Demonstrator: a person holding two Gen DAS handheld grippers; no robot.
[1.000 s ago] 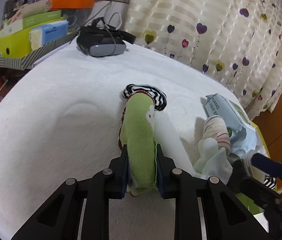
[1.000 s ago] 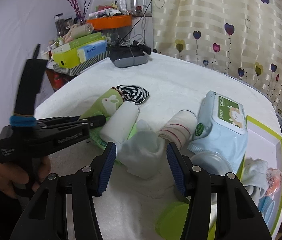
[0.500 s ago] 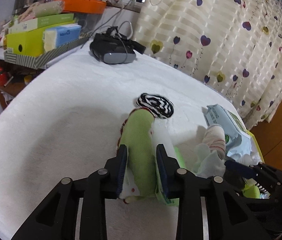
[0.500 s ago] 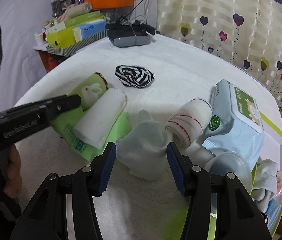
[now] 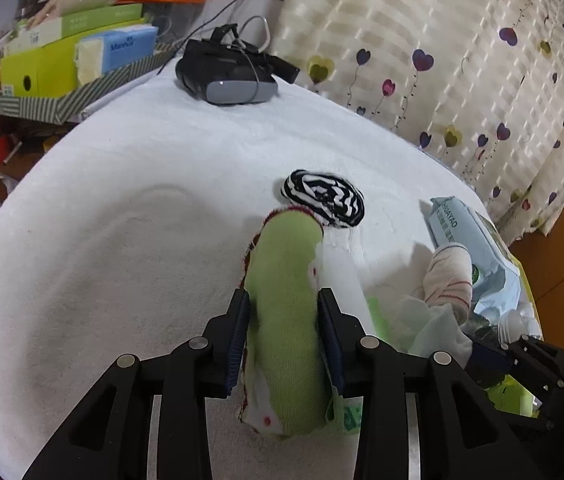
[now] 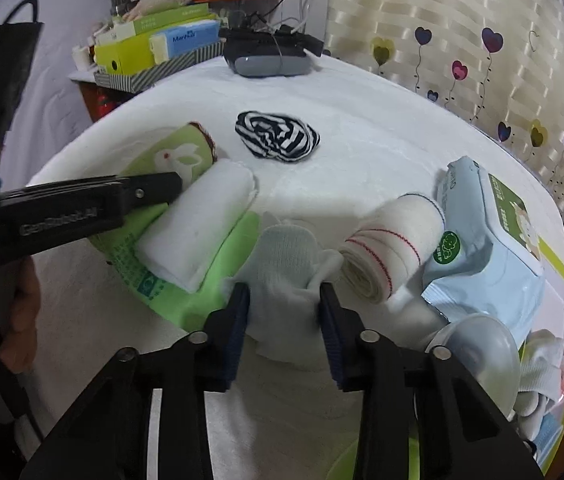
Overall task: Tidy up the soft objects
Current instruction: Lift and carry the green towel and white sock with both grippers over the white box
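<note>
A green rolled cloth (image 5: 282, 280) with a rabbit print (image 6: 178, 152) lies on the white-covered table (image 5: 122, 220). My left gripper (image 5: 284, 320) straddles it, jaws opening, and the roll is no longer squeezed. Beside it a white rolled towel (image 6: 202, 220) rests on a green packet (image 6: 186, 292). My right gripper (image 6: 284, 312) is closing on a pale knitted mitten (image 6: 282, 256), which bunches between the pads. A cream roll with red stripes (image 6: 390, 248) lies just right of the mitten. A black-and-white striped bundle (image 6: 278, 140) sits farther back.
A pale blue wipes pack (image 6: 490, 232) and a clear dome lid (image 6: 478, 344) lie at the right by a green-rimmed box (image 6: 562, 280) holding small clothes. A headset (image 5: 226, 76) sits at the far edge, near a tray of boxes (image 5: 62, 72). A hand (image 6: 22, 312) holds the left gripper.
The left jaws have widened around the green roll, which has regained its width and settled on the table. The right gripper came down and forward and narrowed onto the pale mitten.
</note>
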